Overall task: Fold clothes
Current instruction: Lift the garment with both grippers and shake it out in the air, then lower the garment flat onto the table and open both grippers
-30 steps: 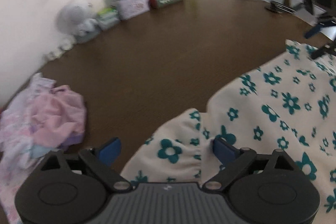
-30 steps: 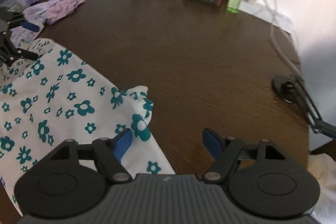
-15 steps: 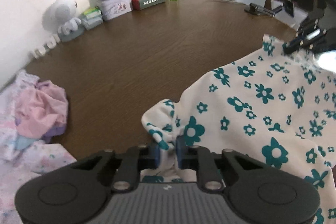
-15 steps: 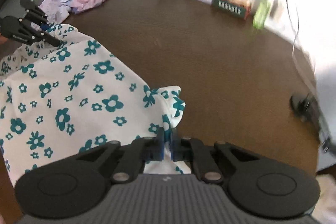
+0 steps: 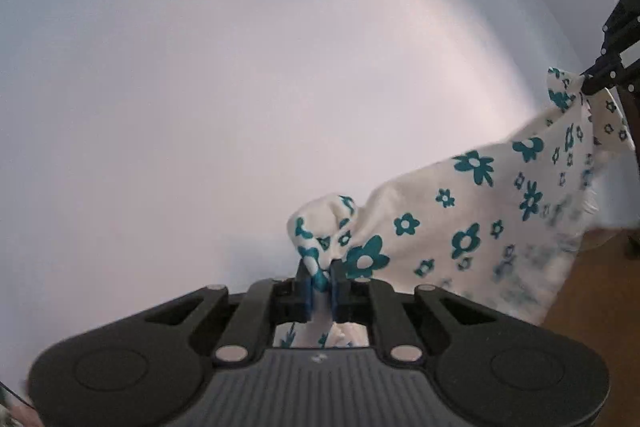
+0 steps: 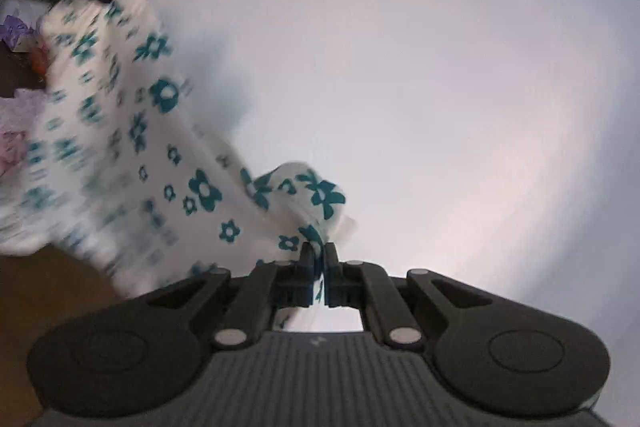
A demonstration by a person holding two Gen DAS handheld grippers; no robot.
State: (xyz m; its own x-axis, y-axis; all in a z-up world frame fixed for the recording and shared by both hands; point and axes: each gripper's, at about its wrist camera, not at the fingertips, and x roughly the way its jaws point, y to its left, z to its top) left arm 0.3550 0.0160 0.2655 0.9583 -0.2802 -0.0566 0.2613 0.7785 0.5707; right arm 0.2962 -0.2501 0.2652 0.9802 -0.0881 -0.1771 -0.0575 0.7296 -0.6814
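- My left gripper [image 5: 320, 281] is clamped on one bunched corner of the white cotton garment with teal flowers [image 5: 472, 211].
- My right gripper [image 6: 319, 259] pinches another corner; the cloth hangs stretched between them in the air, partly blurred.

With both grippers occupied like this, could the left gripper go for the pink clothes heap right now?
Probably not. The left gripper is shut on a corner of the floral garment, lifted toward the wall, and the right gripper pinches another corner. The pink heap shows only at the right view's edge.
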